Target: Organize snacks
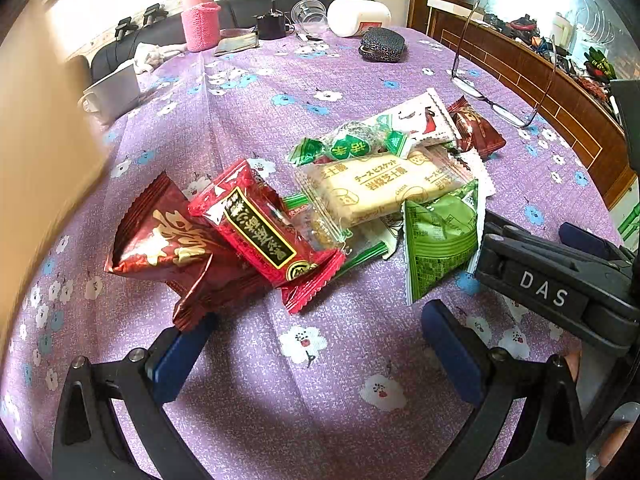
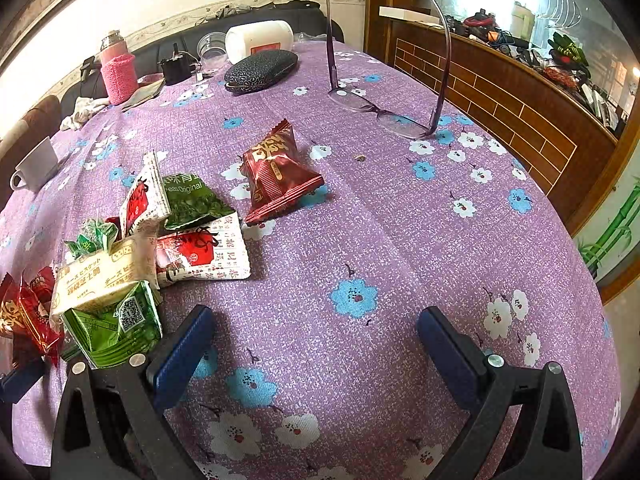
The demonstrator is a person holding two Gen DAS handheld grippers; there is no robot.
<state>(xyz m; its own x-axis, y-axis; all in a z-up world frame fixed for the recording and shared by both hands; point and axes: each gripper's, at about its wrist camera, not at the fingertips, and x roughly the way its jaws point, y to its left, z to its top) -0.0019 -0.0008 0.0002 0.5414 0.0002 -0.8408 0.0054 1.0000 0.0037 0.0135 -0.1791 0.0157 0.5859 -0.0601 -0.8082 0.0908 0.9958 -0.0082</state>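
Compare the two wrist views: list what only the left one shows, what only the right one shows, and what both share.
Only the left wrist view: the right gripper from outside, marked DAS, and the bright red rectangular packet with a black label.

Only the right wrist view: the crumb on the purple floral tablecloth.

Both: the cream biscuit packet, purple-framed glasses, pink knitted bottle, white mug.

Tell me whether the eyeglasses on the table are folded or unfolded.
Unfolded. The eyeglasses rest lens-side down on the purple tablecloth, both temple arms sticking up, spread apart.
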